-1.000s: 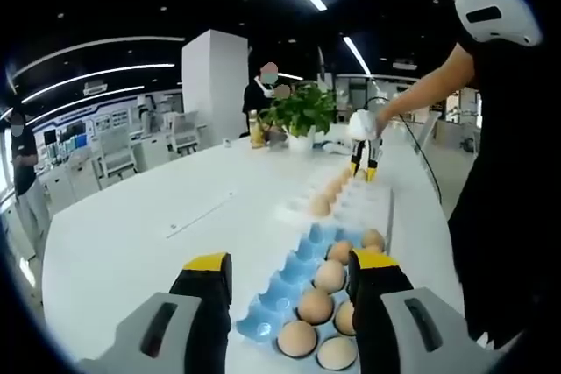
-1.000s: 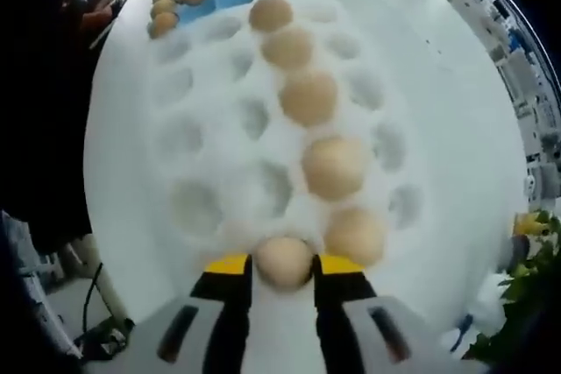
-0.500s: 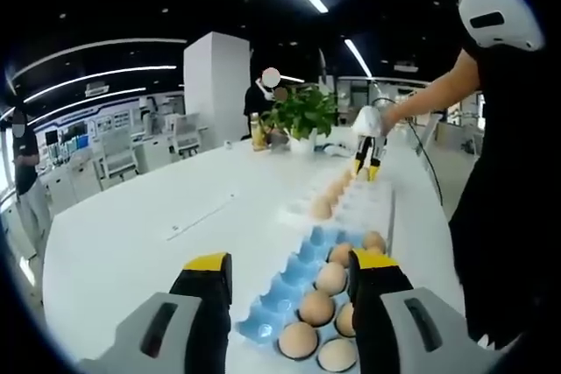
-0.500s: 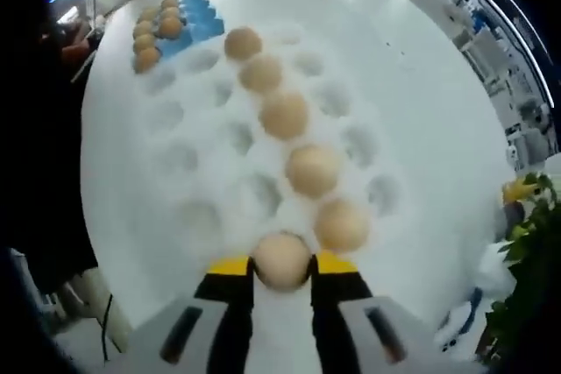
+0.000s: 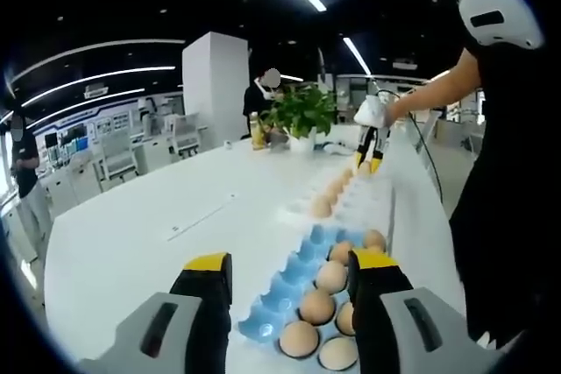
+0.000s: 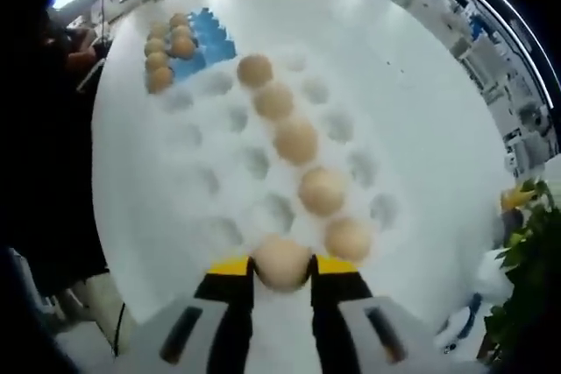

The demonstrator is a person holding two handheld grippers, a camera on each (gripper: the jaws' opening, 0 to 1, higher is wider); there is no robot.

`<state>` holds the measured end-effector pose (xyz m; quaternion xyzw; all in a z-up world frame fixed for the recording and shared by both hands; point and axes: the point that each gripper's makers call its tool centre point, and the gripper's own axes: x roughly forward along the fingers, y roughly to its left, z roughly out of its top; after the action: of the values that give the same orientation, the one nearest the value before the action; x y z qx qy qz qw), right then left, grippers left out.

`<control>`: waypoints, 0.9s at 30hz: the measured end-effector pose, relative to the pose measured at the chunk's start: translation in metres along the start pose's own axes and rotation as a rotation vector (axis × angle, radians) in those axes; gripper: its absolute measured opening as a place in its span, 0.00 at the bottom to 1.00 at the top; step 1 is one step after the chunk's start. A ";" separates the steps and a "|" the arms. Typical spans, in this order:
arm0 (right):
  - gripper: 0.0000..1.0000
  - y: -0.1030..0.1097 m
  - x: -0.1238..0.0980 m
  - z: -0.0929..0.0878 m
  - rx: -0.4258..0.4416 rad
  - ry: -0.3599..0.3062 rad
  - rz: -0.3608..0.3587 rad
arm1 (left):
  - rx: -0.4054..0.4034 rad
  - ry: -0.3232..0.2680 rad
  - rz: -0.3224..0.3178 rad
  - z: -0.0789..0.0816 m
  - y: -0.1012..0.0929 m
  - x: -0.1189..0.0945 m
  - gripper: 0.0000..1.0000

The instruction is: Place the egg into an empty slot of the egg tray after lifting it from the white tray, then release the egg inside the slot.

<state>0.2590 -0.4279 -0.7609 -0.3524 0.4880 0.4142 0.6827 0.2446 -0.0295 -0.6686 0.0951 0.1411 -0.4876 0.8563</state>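
Right gripper (image 6: pixel 280 271) fingers clenched on a brown egg (image 6: pixel 280 261), lifted above the white tray (image 6: pixel 197 164) for carrying to the blue egg tray (image 6: pixel 210 37) at upper left; left gripper (image 5: pixel 289 273) fingers spread, idle

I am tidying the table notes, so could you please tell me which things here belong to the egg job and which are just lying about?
Job:
- egg held in the right tongs
- white tray with five eggs in a row
- blue egg tray, partly filled
- left tongs, open above it

Lying about:
- potted plant
- yellow bottle beside it
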 end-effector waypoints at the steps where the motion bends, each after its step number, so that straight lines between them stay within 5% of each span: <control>1: 0.24 0.002 0.000 0.004 -0.024 -0.006 -0.004 | 0.001 -0.001 0.001 0.000 0.000 0.000 0.53; 10: 0.24 0.023 0.002 0.041 -0.088 -0.053 0.041 | 0.006 -0.003 0.007 0.001 0.003 -0.001 0.54; 27: 0.24 0.034 0.008 0.074 -0.169 -0.081 0.097 | 0.008 -0.003 0.008 0.000 0.005 -0.003 0.54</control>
<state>0.2571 -0.3465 -0.7511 -0.3674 0.4398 0.5003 0.6491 0.2475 -0.0242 -0.6676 0.0983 0.1374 -0.4849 0.8581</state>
